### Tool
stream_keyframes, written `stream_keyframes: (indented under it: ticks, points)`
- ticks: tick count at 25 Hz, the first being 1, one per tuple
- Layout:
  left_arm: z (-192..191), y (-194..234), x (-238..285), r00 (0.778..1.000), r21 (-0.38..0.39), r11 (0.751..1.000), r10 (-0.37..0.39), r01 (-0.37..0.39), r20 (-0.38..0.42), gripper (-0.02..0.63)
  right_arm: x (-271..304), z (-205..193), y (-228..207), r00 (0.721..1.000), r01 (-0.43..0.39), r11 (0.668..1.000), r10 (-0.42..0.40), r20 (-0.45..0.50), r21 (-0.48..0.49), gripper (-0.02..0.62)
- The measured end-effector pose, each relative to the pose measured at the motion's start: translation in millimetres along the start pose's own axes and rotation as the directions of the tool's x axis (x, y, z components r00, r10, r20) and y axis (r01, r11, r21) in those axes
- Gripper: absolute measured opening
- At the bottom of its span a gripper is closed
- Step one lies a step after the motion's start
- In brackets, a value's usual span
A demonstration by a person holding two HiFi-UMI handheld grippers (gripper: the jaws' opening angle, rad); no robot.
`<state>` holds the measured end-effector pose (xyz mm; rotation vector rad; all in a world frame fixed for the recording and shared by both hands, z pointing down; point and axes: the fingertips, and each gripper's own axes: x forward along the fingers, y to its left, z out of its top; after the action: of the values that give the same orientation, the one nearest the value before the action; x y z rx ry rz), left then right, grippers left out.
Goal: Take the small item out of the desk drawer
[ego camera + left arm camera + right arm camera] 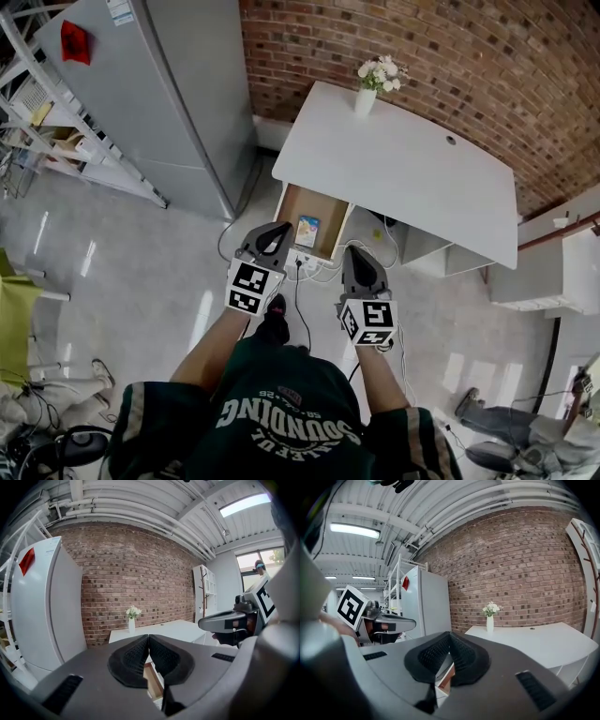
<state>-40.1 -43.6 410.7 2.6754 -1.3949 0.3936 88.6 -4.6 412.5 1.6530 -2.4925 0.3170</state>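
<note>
A person stands at a white desk (403, 169) whose shallow wooden drawer (296, 204) is open, a small blue-and-yellow packet (307, 230) lying flat inside. The left gripper (280, 231) and right gripper (355, 253) hang by the drawer's near edge, jaws pressed together, empty. One pair should probably spread before coming down squarely over the packet.

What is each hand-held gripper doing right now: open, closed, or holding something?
Left hand-held gripper: closed, jaws together, holding nothing.
Right hand-held gripper: closed, jaws together, holding nothing.
</note>
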Motion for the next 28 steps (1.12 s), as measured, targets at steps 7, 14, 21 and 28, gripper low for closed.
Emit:
stream_keyframes:
  ticks: [7, 14, 21, 28]
  points:
    - [2, 48, 37, 0.999, 0.006, 0.999, -0.046, 0.046, -0.007, 0.017, 60, 12, 4, 0.999, 0.029, 0.999, -0.03, -0.021, -0.013, 0.025]
    - [-2, 77, 59, 0.995, -0.004, 0.996, -0.095, 0.095, -0.017, 0.015, 93, 16, 13, 0.997, 0.063, 0.998, -0.064, -0.033, -0.025, 0.025]
    - [1, 84, 74, 0.993, -0.008, 0.993, -0.116, 0.116, -0.022, 0.017, 104, 18, 6, 0.995, 0.083, 0.996, -0.084, -0.045, -0.025, 0.025]
    - [11, 86, 89, 0.994, -0.008, 0.994, -0.108, 0.108, -0.008, 0.017, 115, 25, -4, 0.997, 0.068, 0.997, -0.069, -0.04, -0.037, 0.025]
